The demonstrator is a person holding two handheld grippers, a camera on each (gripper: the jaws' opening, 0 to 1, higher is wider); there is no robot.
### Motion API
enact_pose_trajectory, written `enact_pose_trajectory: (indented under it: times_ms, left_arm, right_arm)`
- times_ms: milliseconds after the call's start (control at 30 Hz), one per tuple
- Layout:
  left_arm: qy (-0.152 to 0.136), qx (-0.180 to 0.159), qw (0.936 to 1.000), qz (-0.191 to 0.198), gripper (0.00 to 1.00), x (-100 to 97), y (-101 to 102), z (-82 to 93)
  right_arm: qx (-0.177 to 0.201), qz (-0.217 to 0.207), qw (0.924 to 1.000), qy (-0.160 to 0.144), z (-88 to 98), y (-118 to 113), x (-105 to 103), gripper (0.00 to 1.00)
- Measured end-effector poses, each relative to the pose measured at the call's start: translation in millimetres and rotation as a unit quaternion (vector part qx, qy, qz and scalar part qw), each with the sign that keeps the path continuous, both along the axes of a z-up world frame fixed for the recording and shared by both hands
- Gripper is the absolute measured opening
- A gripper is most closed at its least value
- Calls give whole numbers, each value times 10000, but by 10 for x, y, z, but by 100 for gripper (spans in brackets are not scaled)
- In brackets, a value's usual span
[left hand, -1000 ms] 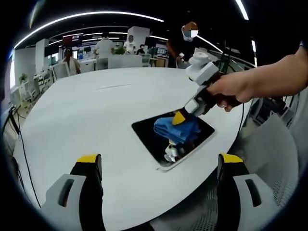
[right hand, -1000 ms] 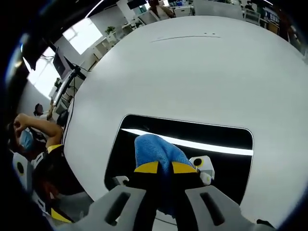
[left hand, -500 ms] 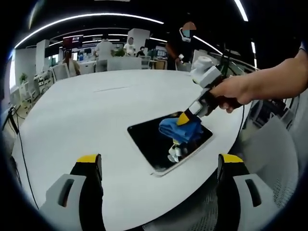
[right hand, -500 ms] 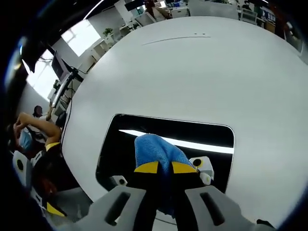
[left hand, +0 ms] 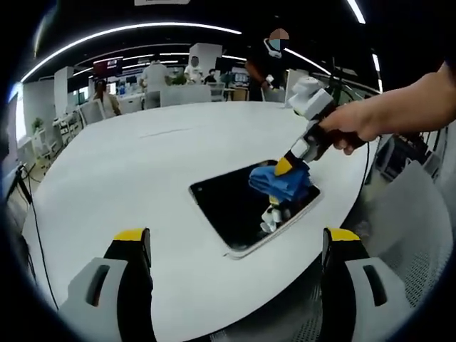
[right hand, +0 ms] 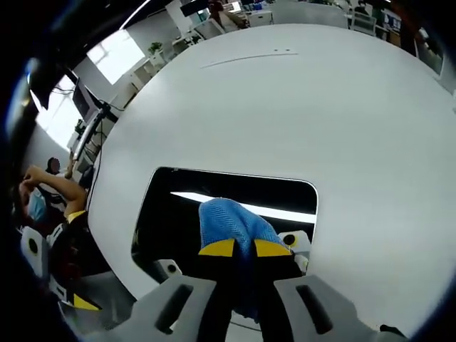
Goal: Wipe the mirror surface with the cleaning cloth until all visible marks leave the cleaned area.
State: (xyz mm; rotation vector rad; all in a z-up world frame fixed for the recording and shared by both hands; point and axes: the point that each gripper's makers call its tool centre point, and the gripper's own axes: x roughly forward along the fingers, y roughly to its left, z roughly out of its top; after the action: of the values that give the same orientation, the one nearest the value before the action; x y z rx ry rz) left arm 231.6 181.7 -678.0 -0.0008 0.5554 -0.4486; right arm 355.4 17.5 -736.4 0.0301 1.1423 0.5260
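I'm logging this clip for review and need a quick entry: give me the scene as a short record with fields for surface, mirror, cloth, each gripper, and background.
surface: round white table
mirror: dark rectangular mirror lying flat near the table's edge
cloth: blue cleaning cloth pressed on the mirror
right gripper: right gripper with its jaws shut on the cloth, held by a person's hand
left gripper: left gripper with its jaws open, holding nothing, short of the mirror
background: office with people standing beyond the table

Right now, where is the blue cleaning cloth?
The blue cleaning cloth is clamped in the right gripper, pressed on the dark rectangular mirror near its right end. In the left gripper view it sits at the mirror's far corner, below the person's hand.
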Motion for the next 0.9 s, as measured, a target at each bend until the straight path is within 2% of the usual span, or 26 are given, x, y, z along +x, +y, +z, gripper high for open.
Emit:
enact_pose_trajectory:
  times_ms: [100, 200, 900]
  left_arm:
    - [-158, 42, 9999, -51, 99, 7, -24, 43]
    - [24, -60, 10000, -36, 99, -20, -10, -16]
    - [10, -53, 10000, -70, 99, -10, -15, -49]
  right_arm:
    - [-11, -22, 10000, -5, -9, -47, 14, 3]
    - [-20, -38, 10000, -6, 16, -92, -13, 3]
    - [-175, -470, 9987, 54, -1, -487, 57, 3]
